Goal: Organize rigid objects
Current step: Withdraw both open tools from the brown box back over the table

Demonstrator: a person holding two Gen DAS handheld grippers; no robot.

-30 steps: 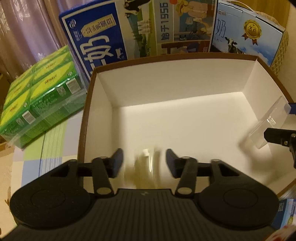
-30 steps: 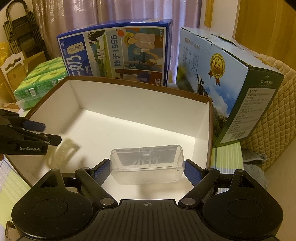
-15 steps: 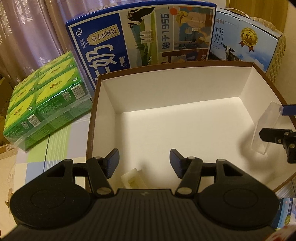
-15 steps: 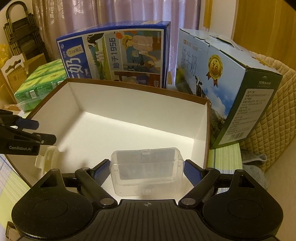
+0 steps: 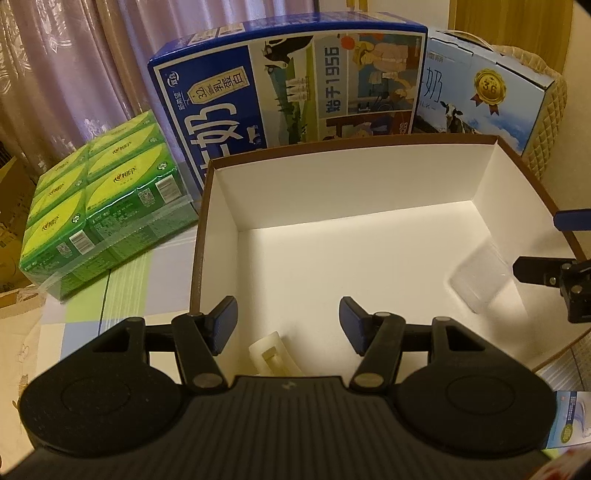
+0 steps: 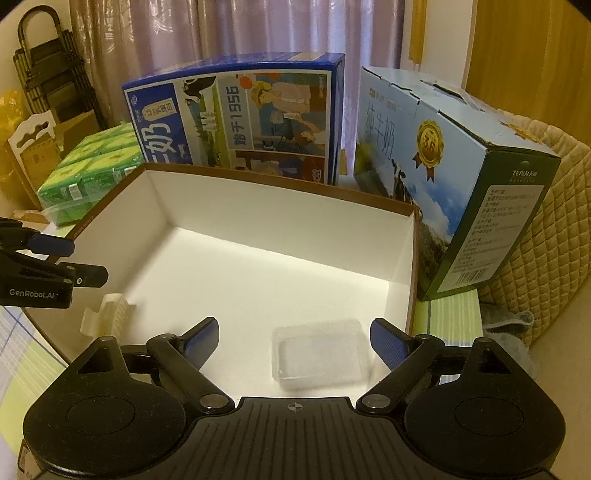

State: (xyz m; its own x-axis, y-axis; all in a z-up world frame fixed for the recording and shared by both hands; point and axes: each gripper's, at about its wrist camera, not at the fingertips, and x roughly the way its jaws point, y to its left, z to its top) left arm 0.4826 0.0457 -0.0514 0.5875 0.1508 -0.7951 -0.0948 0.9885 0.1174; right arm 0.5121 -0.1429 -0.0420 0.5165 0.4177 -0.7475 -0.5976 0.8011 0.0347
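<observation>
Hovering over the near edge of a shallow cardboard box (image 5: 207, 206) with white inner walls and a brown rim, the left gripper (image 5: 288, 325) has its blue pads parted, nothing between them. Below the gap, at lower centre of the left wrist view, a cream plastic clip (image 5: 271, 354) lies on the box floor, partly hidden by the gripper body; no pad touches it.

Right wrist view: the right gripper (image 6: 293, 338) has its jaws opening, pads wide apart. A clear plastic case (image 6: 319, 354) lies flat on the box floor at lower centre-right of the frame, close to the right wall, between the pads in the picture but clear of both. The same case shows blurred at the right of the left wrist view.

Behind the box, upper centre of both frames, stands a blue milk carton case (image 5: 295, 85); to its right, a light blue milk case with a gold medal print (image 6: 443, 166). At the left, a shrink-wrapped green pack (image 5: 99, 218) sits on a checked cloth (image 5: 125, 288). Curtains (image 6: 258, 29) hang behind.
</observation>
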